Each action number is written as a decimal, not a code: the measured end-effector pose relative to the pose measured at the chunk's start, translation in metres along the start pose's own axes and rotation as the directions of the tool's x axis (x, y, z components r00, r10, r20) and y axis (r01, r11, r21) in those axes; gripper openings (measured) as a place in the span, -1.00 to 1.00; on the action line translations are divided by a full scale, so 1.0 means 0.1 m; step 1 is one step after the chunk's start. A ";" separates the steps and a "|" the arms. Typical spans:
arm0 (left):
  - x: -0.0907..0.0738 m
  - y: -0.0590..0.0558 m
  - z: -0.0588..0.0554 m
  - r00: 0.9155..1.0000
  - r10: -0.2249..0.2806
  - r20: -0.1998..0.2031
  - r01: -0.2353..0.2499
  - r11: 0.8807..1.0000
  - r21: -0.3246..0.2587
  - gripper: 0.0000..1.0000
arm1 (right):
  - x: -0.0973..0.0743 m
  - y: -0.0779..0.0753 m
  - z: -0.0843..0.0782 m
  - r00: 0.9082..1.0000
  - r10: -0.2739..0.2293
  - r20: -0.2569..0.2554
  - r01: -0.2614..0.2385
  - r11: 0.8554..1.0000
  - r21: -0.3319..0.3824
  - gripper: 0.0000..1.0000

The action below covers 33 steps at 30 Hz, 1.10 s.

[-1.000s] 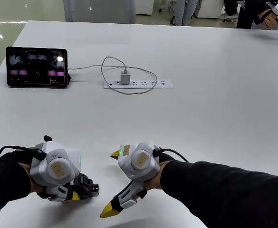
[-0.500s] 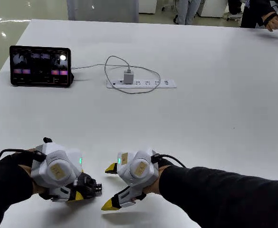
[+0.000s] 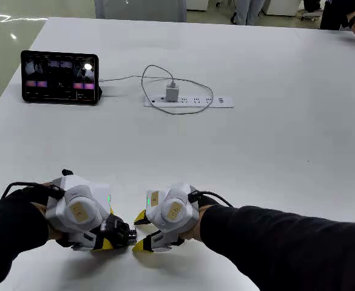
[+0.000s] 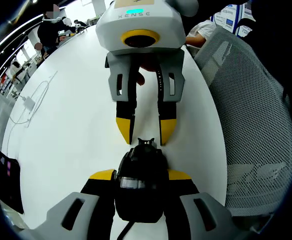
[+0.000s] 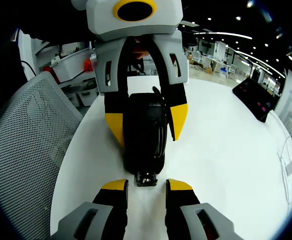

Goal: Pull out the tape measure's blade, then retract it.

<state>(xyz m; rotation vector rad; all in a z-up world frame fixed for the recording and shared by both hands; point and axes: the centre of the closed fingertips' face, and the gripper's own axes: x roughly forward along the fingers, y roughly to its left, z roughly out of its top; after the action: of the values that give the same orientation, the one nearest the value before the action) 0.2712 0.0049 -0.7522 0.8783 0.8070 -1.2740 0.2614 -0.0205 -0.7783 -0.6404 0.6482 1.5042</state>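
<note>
**Blade hook not yet gripped: right jaws standing open around it**

The black tape measure (image 5: 145,135) is being held by its case, clamped between the jaws of the left gripper (image 4: 141,176). It is being kept low at the white tabletop (image 3: 274,121), close to the near edge and left of the middle; whether it is resting on the surface cannot be told. The right gripper (image 4: 146,129) is being presented head-on to it, jaws parted and empty. The blade hook (image 5: 146,179) is lying in the gap between the yellow tips, and no contact is being seen.

The pull-out is judged as only being set up. The right jaws are best closed squarely on the hook before any draw is begun. The case is best kept steady in the left grip and the pull taken straight along the blade's line, so that slipping and kinking are being avoided.

"XENSE" is being read on the body of the right gripper in the left gripper view. A small label (image 4: 131,184) on the case is being noted as illegible.
</note>
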 end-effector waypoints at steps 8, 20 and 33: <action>0.00 0.00 0.00 1.000 0.000 -0.001 0.000 1.000 -0.003 -0.35 | 0.05 0.00 0.02 1.000 0.000 0.002 0.000 1.000 -0.004 -0.69; -0.01 0.00 0.00 1.000 0.000 0.006 0.000 1.000 -0.002 -0.36 | 0.06 0.02 0.02 1.000 0.018 -0.020 -0.019 1.000 -0.023 -0.80; -0.01 0.00 0.00 1.000 0.001 0.015 -0.001 1.000 -0.012 -0.36 | 0.04 0.02 0.01 1.000 0.000 -0.024 -0.001 1.000 -0.028 -0.82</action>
<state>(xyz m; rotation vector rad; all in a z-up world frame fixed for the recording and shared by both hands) 0.2710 0.0055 -0.7514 0.8585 0.8015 -1.2722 0.2589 -0.0169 -0.7804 -0.6807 0.6462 1.5104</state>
